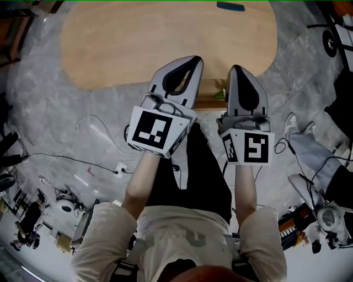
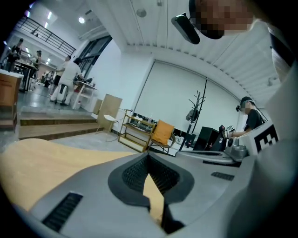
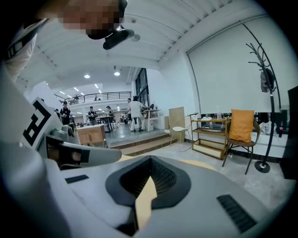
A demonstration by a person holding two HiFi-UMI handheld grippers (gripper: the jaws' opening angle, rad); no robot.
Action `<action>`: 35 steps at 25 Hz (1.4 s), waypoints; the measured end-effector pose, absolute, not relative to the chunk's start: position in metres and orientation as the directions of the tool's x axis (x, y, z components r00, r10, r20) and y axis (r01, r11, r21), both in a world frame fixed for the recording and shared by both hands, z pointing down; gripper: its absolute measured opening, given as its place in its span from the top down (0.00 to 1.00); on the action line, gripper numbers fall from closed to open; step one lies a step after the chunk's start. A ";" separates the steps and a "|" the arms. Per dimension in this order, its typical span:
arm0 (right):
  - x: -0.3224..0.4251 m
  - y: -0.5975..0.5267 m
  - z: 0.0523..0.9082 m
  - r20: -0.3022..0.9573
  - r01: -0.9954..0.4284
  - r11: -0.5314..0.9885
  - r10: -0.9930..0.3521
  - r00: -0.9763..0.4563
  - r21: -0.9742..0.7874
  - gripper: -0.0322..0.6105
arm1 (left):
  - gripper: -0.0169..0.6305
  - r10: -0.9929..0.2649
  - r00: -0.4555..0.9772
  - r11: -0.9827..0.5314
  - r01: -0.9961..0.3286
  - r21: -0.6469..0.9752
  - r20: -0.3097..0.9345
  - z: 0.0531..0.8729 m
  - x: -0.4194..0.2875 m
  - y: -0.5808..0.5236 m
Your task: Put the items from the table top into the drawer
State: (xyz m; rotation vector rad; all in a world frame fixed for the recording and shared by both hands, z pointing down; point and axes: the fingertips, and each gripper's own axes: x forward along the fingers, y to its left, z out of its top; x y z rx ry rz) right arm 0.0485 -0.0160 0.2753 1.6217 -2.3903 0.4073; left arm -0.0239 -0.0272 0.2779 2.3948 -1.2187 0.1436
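The oval wooden table top (image 1: 165,38) lies ahead of me, bare except for a small blue item (image 1: 230,6) at its far edge. My left gripper (image 1: 189,60) is raised over the table's near edge, its jaws shut with nothing between them; in the left gripper view its tips (image 2: 149,155) meet, with table wood showing through the slit behind them. My right gripper (image 1: 237,69) hangs beside it, also shut and empty (image 3: 149,160). Between the two grippers, a strip of a wooden part (image 1: 211,101) with something green (image 1: 220,95) on it peeks from under the table edge.
Cables (image 1: 83,160) trail over the grey floor on the left, and gear is piled at the bottom left (image 1: 60,206). A seated person's legs (image 1: 314,151) are at the right. Beyond the table stand a low shelf (image 2: 137,130), an orange-cushioned chair (image 3: 241,128) and a coat stand (image 3: 267,74).
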 end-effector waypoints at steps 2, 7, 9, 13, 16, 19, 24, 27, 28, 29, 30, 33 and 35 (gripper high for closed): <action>0.034 -0.018 0.275 0.338 -0.929 0.353 -0.866 -0.369 -0.108 0.94 | 0.96 -0.745 0.598 -0.497 -0.793 0.352 0.294 0.278 -0.041 -0.026; -0.009 -0.014 0.273 0.352 -0.929 0.360 -0.861 -0.366 -0.086 0.94 | 0.96 -0.765 0.589 -0.485 -0.793 0.368 0.260 0.266 -0.093 -0.023; -0.022 -0.013 0.272 0.347 -0.934 0.348 -0.868 -0.354 -0.082 0.94 | 0.96 -0.766 0.594 -0.501 -0.791 0.351 0.246 0.261 -0.106 -0.025; -0.035 -0.020 0.275 0.332 -0.938 0.335 -0.878 -0.345 -0.087 0.94 | 0.96 -0.777 0.587 -0.508 -0.799 0.323 0.229 0.258 -0.115 -0.038; -0.031 -0.024 0.283 0.330 -0.929 0.355 -0.868 -0.370 -0.107 0.94 | 0.96 -0.774 0.582 -0.505 -0.805 0.312 0.248 0.268 -0.103 -0.044; -0.014 -0.028 0.285 0.322 -0.918 0.381 -0.860 -0.395 -0.108 0.94 | 0.96 -0.761 0.589 -0.522 -0.805 0.282 0.271 0.279 -0.079 -0.050; 0.046 -0.047 0.288 0.334 -0.919 0.378 -0.856 -0.394 -0.114 0.94 | 0.96 -0.709 0.628 -0.597 -0.777 0.200 0.322 0.294 -0.017 -0.079; 0.084 -0.063 0.294 0.341 -0.921 0.373 -0.856 -0.389 -0.114 0.94 | 0.96 -0.688 0.630 -0.635 -0.763 0.122 0.360 0.309 0.018 -0.111; 0.095 -0.069 0.297 0.345 -0.921 0.373 -0.855 -0.388 -0.112 0.94 | 0.96 -0.682 0.629 -0.644 -0.758 0.101 0.373 0.316 0.029 -0.124; 0.105 -0.074 0.300 0.350 -0.921 0.373 -0.853 -0.388 -0.110 0.94 | 0.96 -0.672 0.631 -0.656 -0.750 0.084 0.387 0.324 0.039 -0.137; 0.114 -0.078 0.303 0.355 -0.920 0.375 -0.850 -0.389 -0.111 0.94 | 0.96 -0.655 0.637 -0.673 -0.737 0.071 0.406 0.333 0.050 -0.149; 0.136 -0.088 0.314 0.376 -0.912 0.393 -0.832 -0.407 -0.119 0.94 | 0.80 -0.571 0.663 -0.731 -0.679 0.068 0.483 0.369 0.080 -0.182; 0.150 -0.095 0.323 0.389 -0.909 0.399 -0.824 -0.413 -0.121 0.94 | 0.71 -0.515 0.665 -0.766 -0.640 0.058 0.542 0.397 0.098 -0.203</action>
